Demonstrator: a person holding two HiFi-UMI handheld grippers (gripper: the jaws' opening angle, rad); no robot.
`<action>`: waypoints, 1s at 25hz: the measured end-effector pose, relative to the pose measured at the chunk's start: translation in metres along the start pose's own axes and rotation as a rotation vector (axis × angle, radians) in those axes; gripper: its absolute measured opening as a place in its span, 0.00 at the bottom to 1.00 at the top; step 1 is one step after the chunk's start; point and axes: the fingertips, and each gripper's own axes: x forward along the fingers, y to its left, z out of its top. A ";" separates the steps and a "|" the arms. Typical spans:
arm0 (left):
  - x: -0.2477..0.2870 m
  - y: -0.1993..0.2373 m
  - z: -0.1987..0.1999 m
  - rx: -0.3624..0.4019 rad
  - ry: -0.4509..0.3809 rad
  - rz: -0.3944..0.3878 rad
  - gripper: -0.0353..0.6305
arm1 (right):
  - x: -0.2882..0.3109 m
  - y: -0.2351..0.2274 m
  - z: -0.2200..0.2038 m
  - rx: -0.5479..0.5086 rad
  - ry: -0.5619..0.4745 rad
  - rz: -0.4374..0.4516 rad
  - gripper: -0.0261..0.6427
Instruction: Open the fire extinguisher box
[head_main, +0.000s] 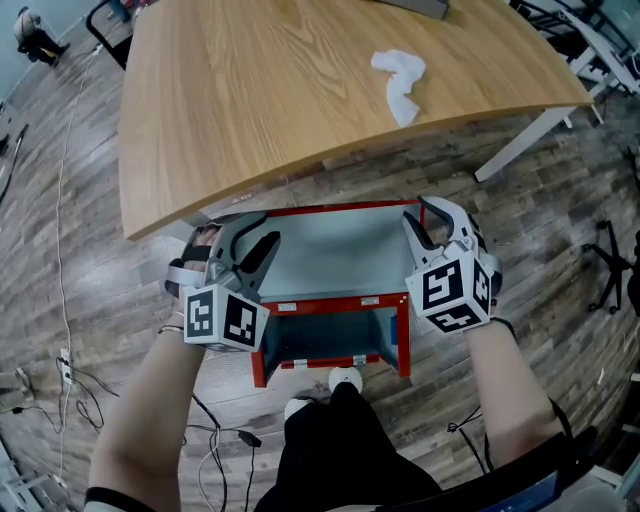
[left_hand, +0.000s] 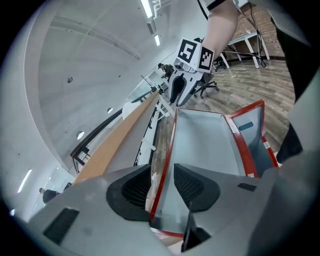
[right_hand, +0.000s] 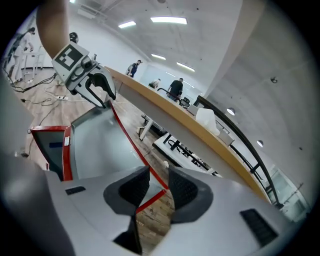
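I have the left hand-held gripper (head_main: 250, 246) and right hand-held gripper (head_main: 430, 228) clamped on opposite ends of the raised lid (head_main: 340, 255), its long axis spanning them, above the box (head_main: 404, 340) on the floor (head_main: 560, 230).

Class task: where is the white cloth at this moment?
Head view, upper right: the white cloth lies on the wooden table, beyond the red box.

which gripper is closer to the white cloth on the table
The right gripper, clamped on the lid at its right edge, nearly below the white cloth; the left gripper is farther across.
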 end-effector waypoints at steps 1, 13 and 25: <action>-0.005 0.001 0.002 -0.001 -0.002 0.004 0.26 | -0.005 -0.001 0.000 0.016 0.004 0.000 0.22; -0.130 0.001 0.094 -0.214 -0.193 0.041 0.26 | -0.157 0.060 0.079 0.114 -0.111 0.125 0.14; -0.340 0.025 0.247 -0.610 -0.587 -0.140 0.11 | -0.354 0.093 0.223 0.480 -0.438 0.235 0.07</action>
